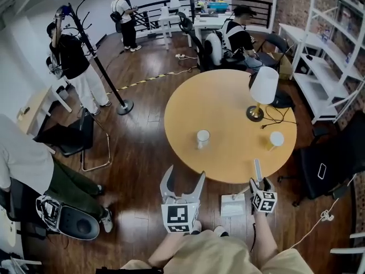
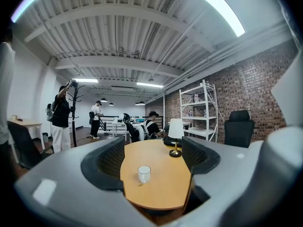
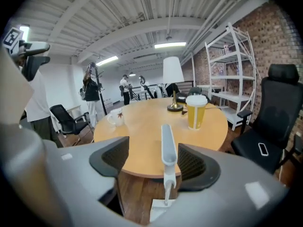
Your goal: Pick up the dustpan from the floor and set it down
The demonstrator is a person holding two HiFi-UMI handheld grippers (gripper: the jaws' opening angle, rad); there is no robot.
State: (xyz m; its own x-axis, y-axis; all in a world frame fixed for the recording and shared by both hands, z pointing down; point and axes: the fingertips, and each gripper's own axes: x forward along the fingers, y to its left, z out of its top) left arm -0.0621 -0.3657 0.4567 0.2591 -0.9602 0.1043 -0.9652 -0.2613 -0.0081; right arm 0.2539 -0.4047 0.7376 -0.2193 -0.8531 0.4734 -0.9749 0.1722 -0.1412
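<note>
The white dustpan [image 1: 232, 206] rests on the wood floor just under the round table's near edge, its long handle [image 1: 257, 169] standing upright. In the right gripper view the handle [image 3: 167, 148] rises between the jaws, close to the right-hand pad and clear of the left one, with the pan [image 3: 158, 209] below. My right gripper [image 1: 259, 182] [image 3: 152, 154] is open around the handle without pressing on it. My left gripper [image 1: 182, 181] [image 2: 152, 157] hovers to the left at the table's edge, jaws apart, with nothing between them.
The round wooden table [image 1: 228, 107] holds a white mug [image 1: 203, 137], a yellow cup [image 1: 276, 139] and a lamp [image 1: 263, 90]. A black office chair [image 1: 331, 161] stands to the right, another chair [image 1: 74, 136] to the left. A seated person's leg [image 1: 68, 187] is at the left. A coat rack [image 1: 97, 61] and several people are farther back.
</note>
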